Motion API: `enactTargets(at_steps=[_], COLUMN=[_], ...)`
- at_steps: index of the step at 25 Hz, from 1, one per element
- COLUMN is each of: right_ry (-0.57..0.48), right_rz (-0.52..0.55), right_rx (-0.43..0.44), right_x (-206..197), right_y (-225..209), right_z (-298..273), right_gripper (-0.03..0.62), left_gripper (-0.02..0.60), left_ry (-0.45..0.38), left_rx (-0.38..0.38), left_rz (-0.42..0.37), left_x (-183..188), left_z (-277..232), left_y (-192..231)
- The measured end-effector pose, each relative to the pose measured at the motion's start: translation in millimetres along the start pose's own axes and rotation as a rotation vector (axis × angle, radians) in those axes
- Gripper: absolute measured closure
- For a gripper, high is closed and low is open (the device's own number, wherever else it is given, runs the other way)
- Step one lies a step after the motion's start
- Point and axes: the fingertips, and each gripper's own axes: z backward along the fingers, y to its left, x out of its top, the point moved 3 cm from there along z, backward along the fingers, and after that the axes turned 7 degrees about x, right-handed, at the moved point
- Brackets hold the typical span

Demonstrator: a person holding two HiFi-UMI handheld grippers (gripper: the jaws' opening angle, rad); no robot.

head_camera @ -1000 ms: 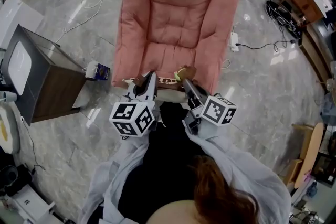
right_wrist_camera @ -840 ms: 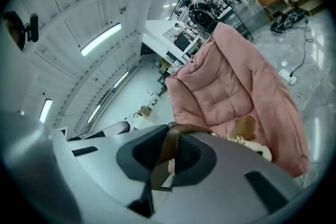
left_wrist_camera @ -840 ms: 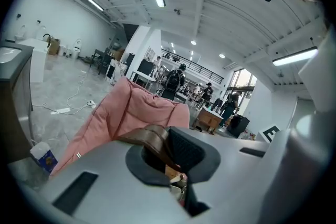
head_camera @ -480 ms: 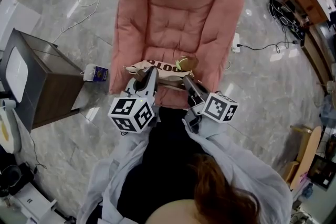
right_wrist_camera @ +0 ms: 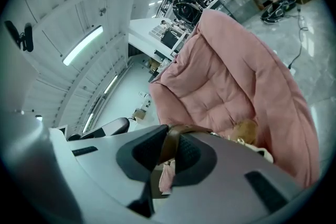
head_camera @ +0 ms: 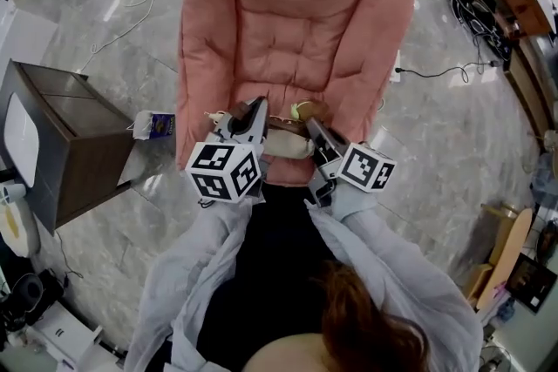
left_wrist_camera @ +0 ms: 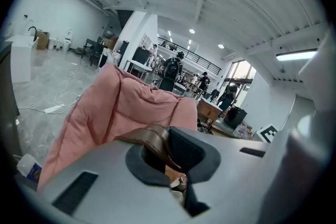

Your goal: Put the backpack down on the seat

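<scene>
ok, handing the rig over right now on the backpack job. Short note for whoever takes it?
Grippers: left gripper shut on a brown strap of the cream fabric backpack; right gripper shut on a second brown strap.
Position: backpack held between both at the front edge of the pink padded armchair; can't tell whether it touches the cushion.
Done: backpack is at the chair.
Left: lower it onto the seat, open both grippers.

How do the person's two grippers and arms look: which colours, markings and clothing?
The left gripper and the right gripper have grey bodies with darker, textured pads inside the jaws. The left cube and the right cube are white with black square markers. The left sleeve and the right sleeve are loose and pale grey.
</scene>
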Motion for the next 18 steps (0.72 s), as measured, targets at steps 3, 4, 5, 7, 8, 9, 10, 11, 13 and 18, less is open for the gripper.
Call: enactTargets(at_steps=[3, 4, 5, 7, 8, 9, 10, 11, 13, 18], right_ry=[-0.007, -0.008, -0.01, -0.013, -0.012, -0.009, -0.004, 0.0, 0.004, 0.027], right_rz=[0.023, 0.025, 0.027, 0.037, 0.042, 0.039, 0.027, 0.005, -0.054, -0.124], right_rx=[-0.003, -0.005, -0.008, -0.025, -0.039, -0.056, -0.073, -0.089, -0.114, -0.135], right_x=[30, 38, 45, 54, 56, 56, 55, 53, 47, 34], right_y=[-22, -30, -37, -50, -57, -64, -72, -79, -93, -104], right_z=[-24, -31, -39, -50, -55, -59, -62, -64, -67, -70], right_gripper=[0.56, 0.56, 0.56, 0.56, 0.56, 0.56, 0.56, 0.56, 0.559, 0.554], left_gripper=[0.568, 0.568, 0.568, 0.568, 0.568, 0.568, 0.568, 0.568, 0.568, 0.568], left_ry=[-0.007, 0.001, 0.013, 0.037, 0.051, 0.07, 0.095, 0.127, 0.188, 0.271], left_rx=[-0.037, -0.039, -0.034, -0.014, -0.003, 0.009, 0.022, 0.038, 0.065, 0.096], left_rz=[-0.02, -0.016, -0.006, 0.024, 0.044, 0.066, 0.088, 0.111, 0.162, 0.245], left_x=[6, 6, 5, -2, -8, -15, -24, -34, -52, -75], left_z=[-43, -57, -69, -87, -93, -98, -103, -107, -113, -117], left_y=[6, 10, 14, 23, 27, 31, 36, 42, 52, 68])
